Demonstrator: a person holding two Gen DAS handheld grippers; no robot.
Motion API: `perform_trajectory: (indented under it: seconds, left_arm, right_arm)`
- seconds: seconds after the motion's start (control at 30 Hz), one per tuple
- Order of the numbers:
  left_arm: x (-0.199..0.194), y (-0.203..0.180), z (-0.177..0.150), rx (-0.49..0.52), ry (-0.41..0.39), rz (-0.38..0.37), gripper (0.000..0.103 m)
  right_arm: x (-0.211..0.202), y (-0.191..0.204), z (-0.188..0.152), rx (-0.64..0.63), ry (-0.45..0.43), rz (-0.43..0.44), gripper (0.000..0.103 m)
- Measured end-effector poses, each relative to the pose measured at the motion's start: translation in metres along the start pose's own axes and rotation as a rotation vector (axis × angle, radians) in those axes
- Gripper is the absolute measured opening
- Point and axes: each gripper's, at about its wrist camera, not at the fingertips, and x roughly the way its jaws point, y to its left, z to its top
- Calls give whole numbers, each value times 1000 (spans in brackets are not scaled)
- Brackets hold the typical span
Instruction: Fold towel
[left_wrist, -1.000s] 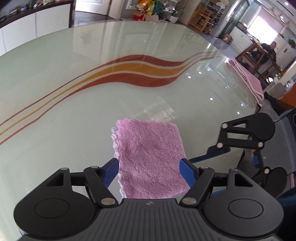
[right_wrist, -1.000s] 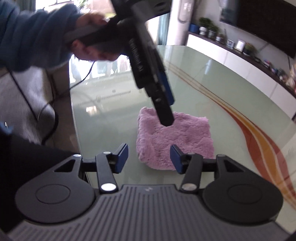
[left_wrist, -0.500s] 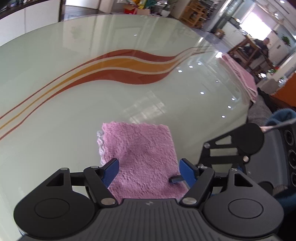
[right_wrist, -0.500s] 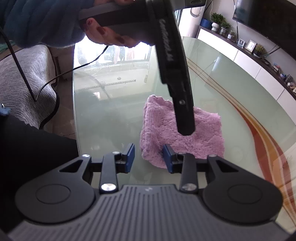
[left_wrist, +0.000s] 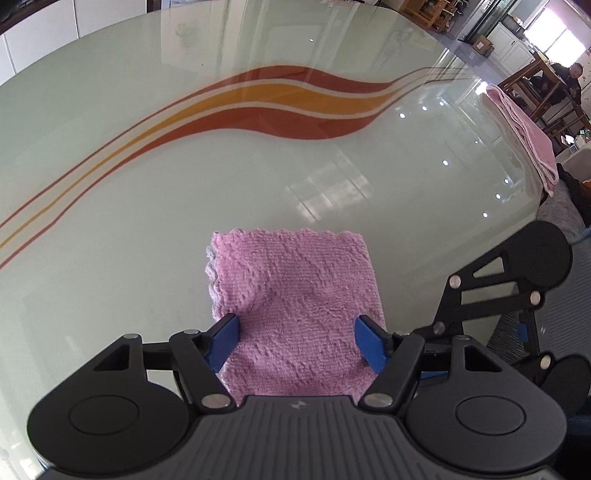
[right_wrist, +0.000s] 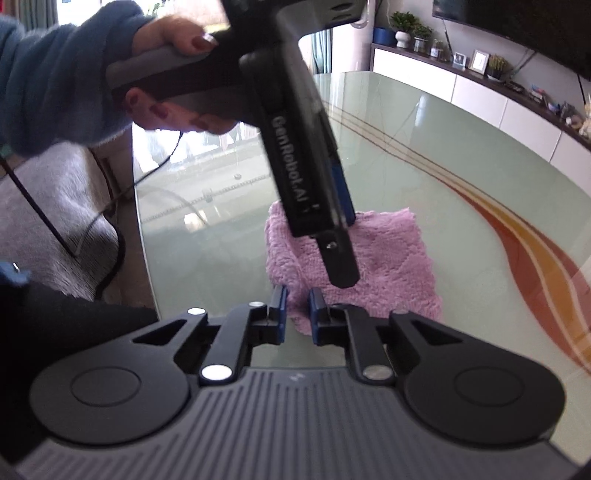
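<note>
Home dining room, glass table (left_wrist: 258, 177), sideboard (right_wrist: 498, 107)

The left wrist camera sat behind the left claw (left_wrist: 297, 341), looking steeply down, close over the pink towel (left_wrist: 295, 295) on the glass counter (left_wrist: 147, 221). The right wrist camera, behind the right claw (right_wrist: 295, 314), faced the towel (right_wrist: 388, 266) from the side. Both views shared towel and counter (right_wrist: 461, 192).

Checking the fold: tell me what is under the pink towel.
The folded pink towel lies flat on the glass table. A paler layer edge peeks out at its left side; what lies beneath its middle is covered.
</note>
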Motion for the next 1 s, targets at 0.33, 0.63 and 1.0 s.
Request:
perform_trajectory:
  seconds: [0.33, 0.63, 1.0]
  left_arm:
    - [-36, -3, -7, 131, -159, -226, 73]
    - [-5, 9, 7, 109, -54, -346, 73]
    - [18, 15, 4, 4, -8, -343, 74]
  right_arm:
    - [-17, -23, -2, 128, -22, 57, 12]
    - [-16, -22, -2, 122, 1, 67, 12]
    - [-18, -29, -6, 160, -19, 64, 12]
